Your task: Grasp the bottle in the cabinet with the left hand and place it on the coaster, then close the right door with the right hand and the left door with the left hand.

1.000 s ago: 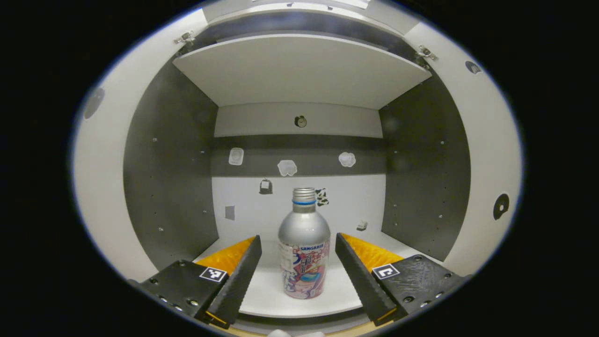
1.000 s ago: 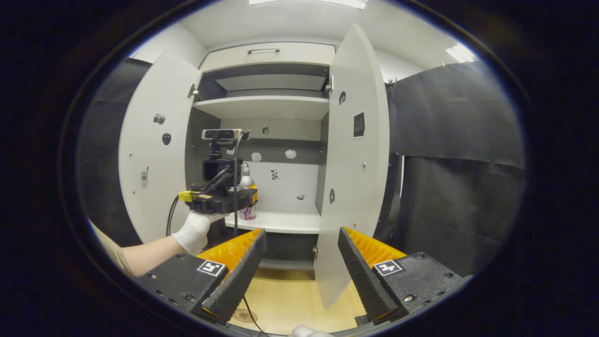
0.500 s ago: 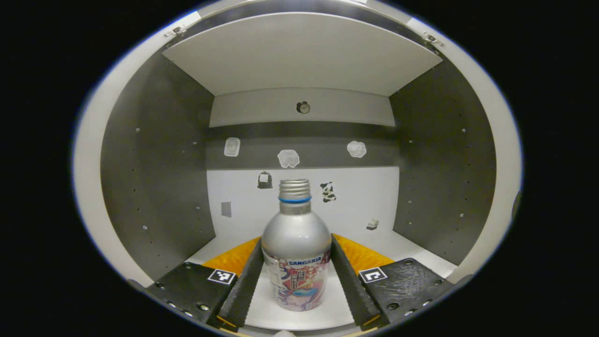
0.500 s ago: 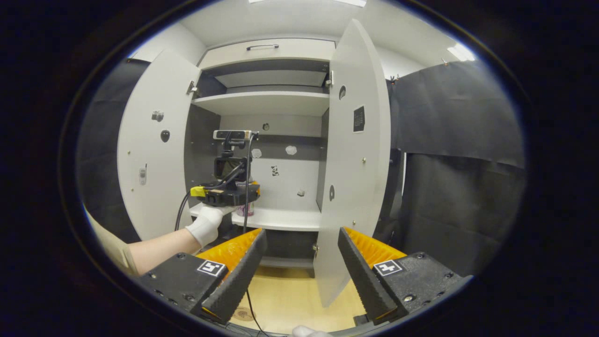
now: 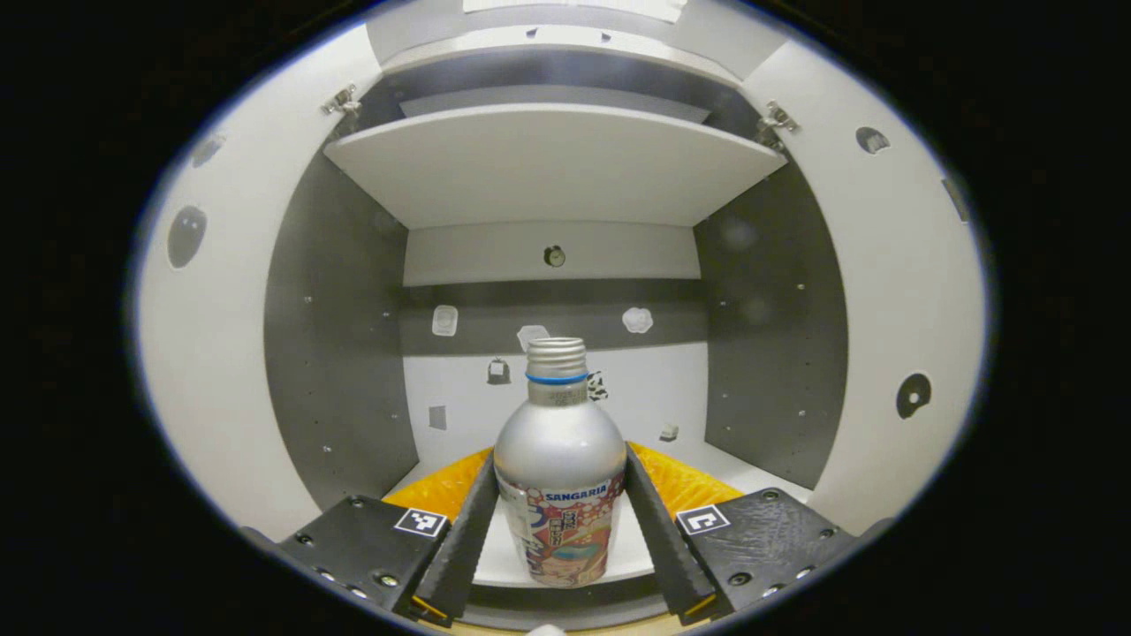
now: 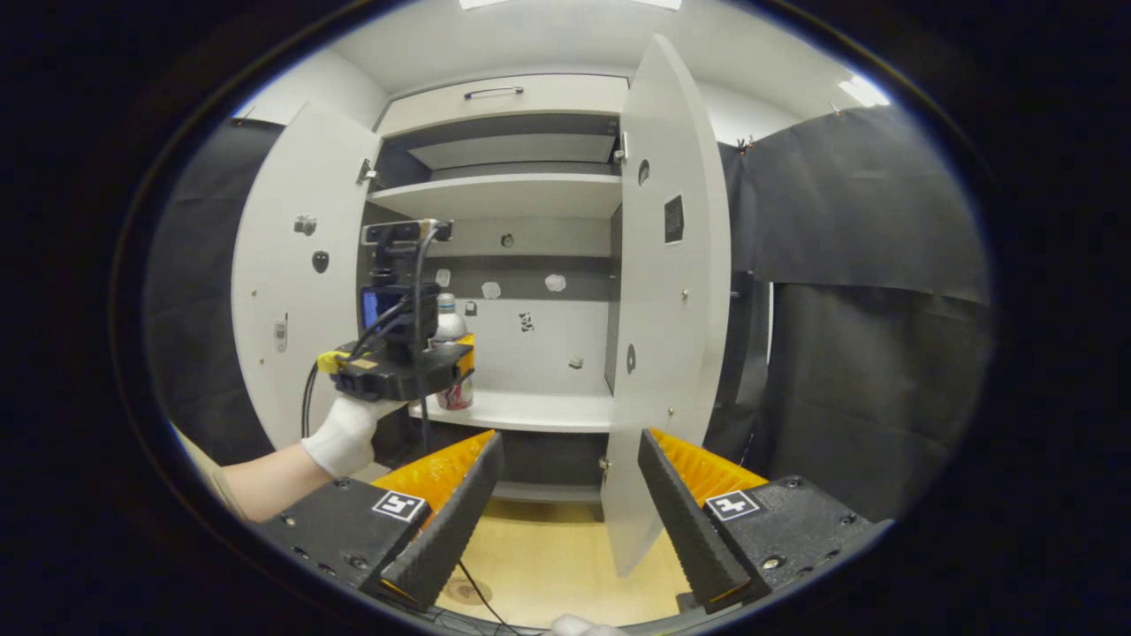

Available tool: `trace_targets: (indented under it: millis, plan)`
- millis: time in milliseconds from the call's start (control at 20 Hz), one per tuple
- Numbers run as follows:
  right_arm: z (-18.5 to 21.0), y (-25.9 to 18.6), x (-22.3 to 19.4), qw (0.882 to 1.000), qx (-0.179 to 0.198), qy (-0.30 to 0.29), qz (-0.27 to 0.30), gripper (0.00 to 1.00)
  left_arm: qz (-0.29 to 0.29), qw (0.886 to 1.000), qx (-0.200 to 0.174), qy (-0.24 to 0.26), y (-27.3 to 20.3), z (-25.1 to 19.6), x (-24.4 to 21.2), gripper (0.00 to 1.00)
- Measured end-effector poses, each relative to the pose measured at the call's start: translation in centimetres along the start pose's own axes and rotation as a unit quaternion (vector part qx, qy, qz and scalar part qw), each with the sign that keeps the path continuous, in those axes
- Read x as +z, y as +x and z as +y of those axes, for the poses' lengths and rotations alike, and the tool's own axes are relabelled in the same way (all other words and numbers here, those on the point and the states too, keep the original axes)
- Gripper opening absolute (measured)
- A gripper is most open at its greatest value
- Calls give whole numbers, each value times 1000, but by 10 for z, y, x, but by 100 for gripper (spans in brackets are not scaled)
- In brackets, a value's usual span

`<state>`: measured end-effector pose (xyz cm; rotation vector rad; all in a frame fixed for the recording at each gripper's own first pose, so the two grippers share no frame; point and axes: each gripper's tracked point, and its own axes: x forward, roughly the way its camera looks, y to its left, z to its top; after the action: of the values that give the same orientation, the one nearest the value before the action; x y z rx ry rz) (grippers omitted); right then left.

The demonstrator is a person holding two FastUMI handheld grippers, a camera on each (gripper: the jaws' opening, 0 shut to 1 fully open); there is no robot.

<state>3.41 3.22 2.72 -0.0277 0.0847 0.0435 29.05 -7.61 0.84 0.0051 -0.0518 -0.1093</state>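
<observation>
**Bottle clamped at the cabinet's front edge**

Our left gripper (image 5: 560,539) has both fingers pressed on the upright bottle (image 5: 560,459), just above the front edge of the cabinet's lower shelf (image 6: 530,412). Both doors stand wide: left door (image 6: 296,291), right door (image 6: 671,291). Our right gripper (image 6: 561,512) hangs spread apart, holding nothing, over the wooden floor (image 6: 548,565).

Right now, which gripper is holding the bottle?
The left gripper: its two fingers press the bottle from both sides. The right gripper is open, holding nothing.
</observation>
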Motion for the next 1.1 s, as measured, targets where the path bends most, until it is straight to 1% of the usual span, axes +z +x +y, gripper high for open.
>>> trace_targets:
  millis: [50, 150, 200, 250, 400, 600, 700, 800, 850, 900, 1000, 1050, 1100]
  plan:
    - [-1, -1, -3, 1000, -1, 1, 2, 100, -3, 1000, -4, -3, -15, -2, 0, 83]
    - [-6, -4, -8, 1000, -5, 4, 4, 100, -8, 1000, -15, -6, -44, -7, -4, 83]
    - [-9, -6, -9, 1000, -8, 6, 7, 100, -10, 1000, -18, -5, -58, -8, -7, 79]
    - [-11, -8, -12, 1000, -11, 8, 8, 100, -8, 1000, -25, -5, -71, -12, -11, 83]
    - [-20, -11, -18, 1000, -20, 12, 10, 100, -14, 999, -41, -17, -105, -20, -24, 82]
    - [-29, -15, -30, 999, -33, 19, 25, 100, -1, 997, -74, -20, -150, -35, -63, 83]
    - [-29, -18, -33, 999, -32, 21, 31, 100, 8, 997, -81, -6, -169, -39, -84, 82]
    - [-30, -21, -34, 999, -33, 17, 35, 100, 14, 995, -98, -6, -189, -48, -105, 82]
    - [-31, -22, -36, 999, -32, 15, 37, 100, 20, 994, -107, -12, -198, -53, -117, 79]
    - [-31, -23, -36, 999, -33, 14, 38, 100, 25, 993, -114, -17, -208, -58, -128, 78]
    - [-31, -25, -38, 999, -34, 10, 41, 100, 28, 991, -132, -24, -219, -70, -150, 79]
    - [-31, -26, -39, 998, -33, 9, 44, 100, 37, 990, -136, -23, -226, -72, -166, 82]
    - [-30, -28, -40, 998, -32, 7, 46, 100, 45, 989, -139, -20, -232, -74, -180, 78]
